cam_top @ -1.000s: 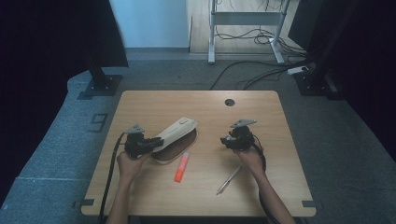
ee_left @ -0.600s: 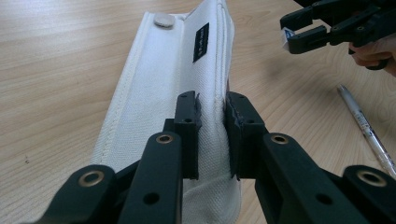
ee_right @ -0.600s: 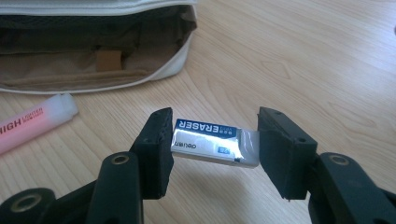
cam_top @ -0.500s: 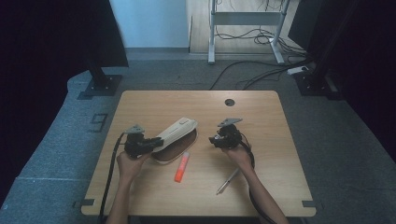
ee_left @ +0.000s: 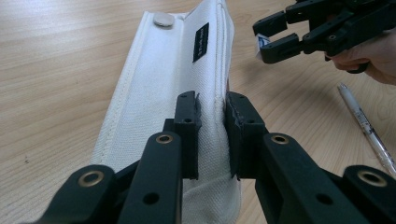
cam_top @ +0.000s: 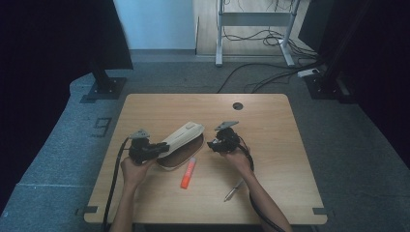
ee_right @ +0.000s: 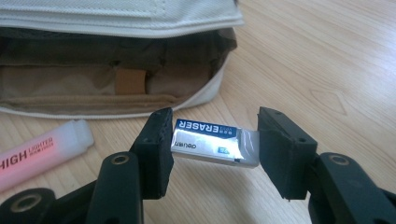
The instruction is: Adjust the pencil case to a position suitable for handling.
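Eraser (ee_right: 215,142) before open pouch (ee_right: 116,56)

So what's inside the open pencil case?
The pencil case shows a brown lining, a tan fabric loop and flat inner pockets, with no items visible. The flap hides the upper part, and the pockets' depths are dark.

Pretty dim room. A light wooden table (cam_top: 270,121) with a round cable hole (cam_top: 237,106) sits on grey carpet (cam_top: 338,140). Behind it are dark panels on black feet (cam_top: 102,89), a metal desk frame (cam_top: 254,29) with tangled cables (cam_top: 256,79), and a pale blue wall (cam_top: 154,24).
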{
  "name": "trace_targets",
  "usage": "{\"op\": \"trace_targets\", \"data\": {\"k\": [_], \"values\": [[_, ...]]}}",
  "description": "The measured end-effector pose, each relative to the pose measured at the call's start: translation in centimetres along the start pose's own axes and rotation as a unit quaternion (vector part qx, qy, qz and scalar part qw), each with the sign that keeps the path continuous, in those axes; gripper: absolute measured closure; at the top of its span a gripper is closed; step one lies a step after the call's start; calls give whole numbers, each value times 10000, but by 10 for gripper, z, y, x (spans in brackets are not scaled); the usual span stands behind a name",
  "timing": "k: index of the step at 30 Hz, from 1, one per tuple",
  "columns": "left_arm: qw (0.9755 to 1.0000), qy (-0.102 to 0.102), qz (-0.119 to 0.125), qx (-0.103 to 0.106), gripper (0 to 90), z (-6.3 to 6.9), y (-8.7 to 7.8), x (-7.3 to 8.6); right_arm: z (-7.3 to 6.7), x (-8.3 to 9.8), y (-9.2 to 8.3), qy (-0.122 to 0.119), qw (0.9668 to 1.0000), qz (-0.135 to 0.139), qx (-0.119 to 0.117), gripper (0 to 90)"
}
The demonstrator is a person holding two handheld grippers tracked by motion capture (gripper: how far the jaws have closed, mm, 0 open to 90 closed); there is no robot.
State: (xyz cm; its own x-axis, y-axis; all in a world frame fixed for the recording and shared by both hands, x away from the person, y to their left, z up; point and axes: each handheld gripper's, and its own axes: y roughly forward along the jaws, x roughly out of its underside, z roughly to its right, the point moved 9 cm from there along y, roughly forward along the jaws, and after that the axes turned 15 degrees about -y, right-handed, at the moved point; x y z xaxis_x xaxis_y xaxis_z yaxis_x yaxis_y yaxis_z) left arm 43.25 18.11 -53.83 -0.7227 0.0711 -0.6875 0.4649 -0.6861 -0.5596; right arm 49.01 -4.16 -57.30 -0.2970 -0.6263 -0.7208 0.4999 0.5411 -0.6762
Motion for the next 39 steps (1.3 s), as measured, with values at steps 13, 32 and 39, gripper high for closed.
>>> {"op": "trace_targets", "data": {"k": [13,32,39], "values": [[10000,22,3,15,759,1,-1,0,-12,-25,25,-163,9998,20,-96,464],[10000,10,13,95,758,3,-1,0,-16,-37,54,-173,9997,-70,-158,464],[9999,35,-22,135,757,5,1,1,-15,-38,61,-119,9998,-45,-151,463]]}}
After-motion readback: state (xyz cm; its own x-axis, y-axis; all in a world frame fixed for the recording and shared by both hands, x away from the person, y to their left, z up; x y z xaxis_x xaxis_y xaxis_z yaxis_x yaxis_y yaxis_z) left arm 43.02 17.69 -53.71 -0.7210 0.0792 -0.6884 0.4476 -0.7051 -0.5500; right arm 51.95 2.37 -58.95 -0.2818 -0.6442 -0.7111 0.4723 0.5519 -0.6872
